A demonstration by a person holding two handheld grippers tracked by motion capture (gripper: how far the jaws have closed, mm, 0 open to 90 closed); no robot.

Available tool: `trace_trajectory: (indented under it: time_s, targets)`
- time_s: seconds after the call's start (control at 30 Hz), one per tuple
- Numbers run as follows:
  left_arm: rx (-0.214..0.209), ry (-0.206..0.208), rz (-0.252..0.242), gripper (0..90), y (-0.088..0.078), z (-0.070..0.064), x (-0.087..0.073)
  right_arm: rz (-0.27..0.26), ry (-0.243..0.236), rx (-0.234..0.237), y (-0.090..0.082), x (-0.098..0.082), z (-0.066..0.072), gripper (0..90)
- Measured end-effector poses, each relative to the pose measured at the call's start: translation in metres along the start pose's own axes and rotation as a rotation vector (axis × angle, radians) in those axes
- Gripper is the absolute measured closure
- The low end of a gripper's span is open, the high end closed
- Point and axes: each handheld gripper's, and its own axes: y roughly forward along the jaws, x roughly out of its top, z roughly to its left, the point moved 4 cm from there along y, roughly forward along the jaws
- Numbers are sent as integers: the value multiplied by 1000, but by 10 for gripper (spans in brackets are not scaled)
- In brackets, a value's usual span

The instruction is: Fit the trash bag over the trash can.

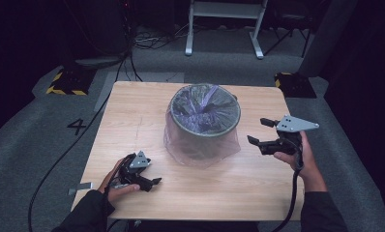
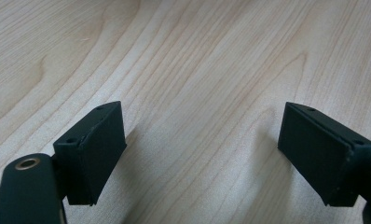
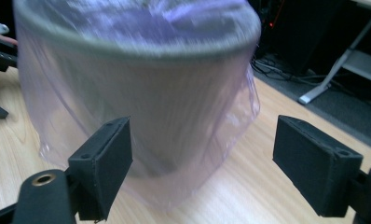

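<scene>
The bag (image 1: 202, 145) is already draped over the bin (image 1: 205, 116), with both the left tool (image 1: 149, 182) and right tool (image 1: 258, 130) held apart, empty; only tidying seems left.

The bin (image 1: 204, 123) with its loose plastic liner (image 1: 181, 147) stands mid-bench, nearer the far edge, and is the one obstacle on the bench (image 1: 132, 111). Bare wood lies open along the near edge and both side edges. The liner's skirt seems to spread onto the wood around the bin's base, narrowing passage there.
</scene>
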Motion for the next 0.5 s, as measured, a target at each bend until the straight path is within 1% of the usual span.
trace_trajectory:
  time_s: [0.03, 0.07, 0.1, 0.13, 0.17, 0.23, 0.27, 0.33, 0.37, 0.4, 0.5]
  targets:
    - [0, 0, 0, 144, 0, 0, 0, 0, 0, 0, 0, 0, 0, 199]
    - [0, 0, 1, 144, 0, 0, 0, -7, -13, 2, 2, 9, 3, 200]
    - [0, 0, 1, 144, 0, 0, 0, -10, -17, 5, 3, 13, 4, 200]
    - [-1, 0, 0, 144, 0, 0, 0, -10, -17, 5, 3, 13, 4, 200]
    - [0, 0, 1, 144, 0, 0, 0, -23, -22, 14, 4, 21, 7, 200]
    - [0, 0, 1, 144, 0, 0, 0, -28, -23, 20, 5, 27, 8, 200]
    - [0, -2, -1, 144, 0, 0, 0, -30, -29, 15, 6, 30, 9, 200]
    - [0, -2, -1, 144, 0, 0, 0, -31, -26, 13, 7, 33, 9, 200]
    - [0, -1, -1, 144, 0, 0, 0, -41, -18, 14, 9, 39, 9, 200]
    - [0, -1, -1, 144, 0, 0, 0, -42, -14, 12, 9, 41, 9, 200]
    - [0, -1, 0, 144, 0, 0, 0, -54, -7, 22, 11, 46, 9, 200]
